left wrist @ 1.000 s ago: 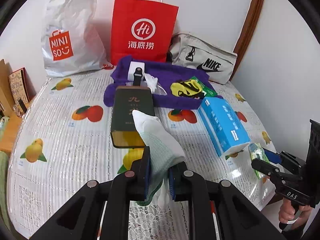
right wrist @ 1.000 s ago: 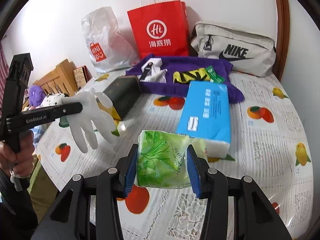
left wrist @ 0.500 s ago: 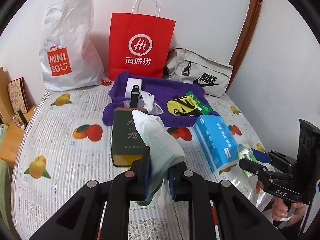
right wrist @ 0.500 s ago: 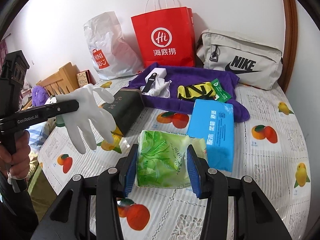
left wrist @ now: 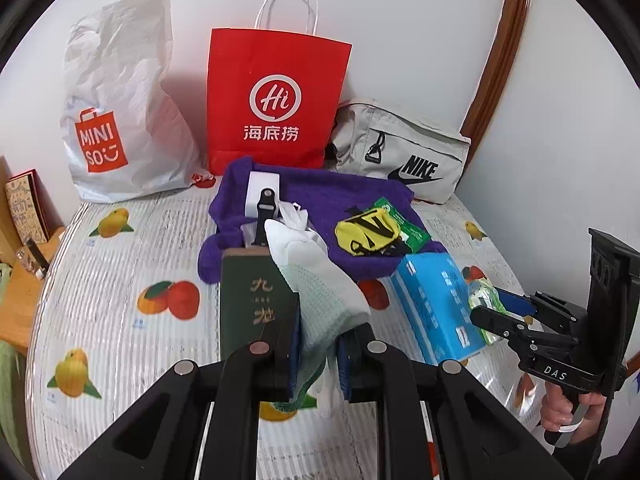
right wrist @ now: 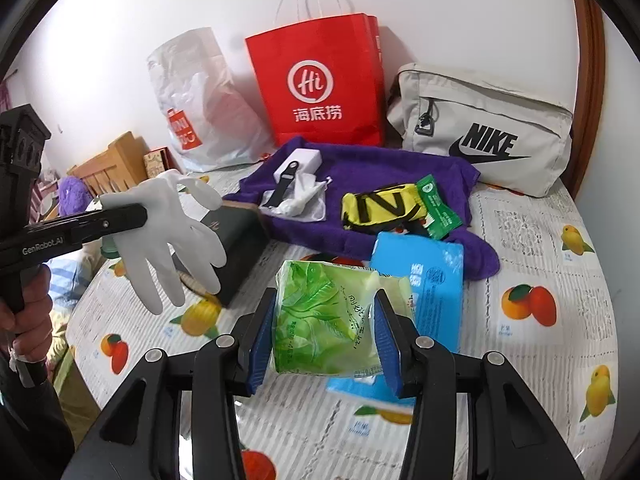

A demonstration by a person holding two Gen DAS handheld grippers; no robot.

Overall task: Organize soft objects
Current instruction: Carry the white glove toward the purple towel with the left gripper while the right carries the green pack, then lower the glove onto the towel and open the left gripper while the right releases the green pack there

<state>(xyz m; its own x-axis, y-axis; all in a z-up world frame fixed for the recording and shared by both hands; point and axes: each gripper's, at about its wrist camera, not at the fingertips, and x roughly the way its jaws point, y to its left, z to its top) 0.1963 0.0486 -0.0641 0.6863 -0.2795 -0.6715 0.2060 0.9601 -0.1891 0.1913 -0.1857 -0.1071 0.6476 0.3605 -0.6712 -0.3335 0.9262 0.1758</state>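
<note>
A counter (right wrist: 532,240) covered with a fruit-printed cloth is seen. At its back, against the wall, a white plastic bag (left wrist: 116,120), a red paper bag (left wrist: 276,100) and a grey pouch (right wrist: 484,128) are set side by side. A purple towel (right wrist: 384,176) is spread in front of them. A dark green box (left wrist: 256,300) and a blue tissue pack (left wrist: 432,304) are laid nearer, each touching the towel's edge.
</note>
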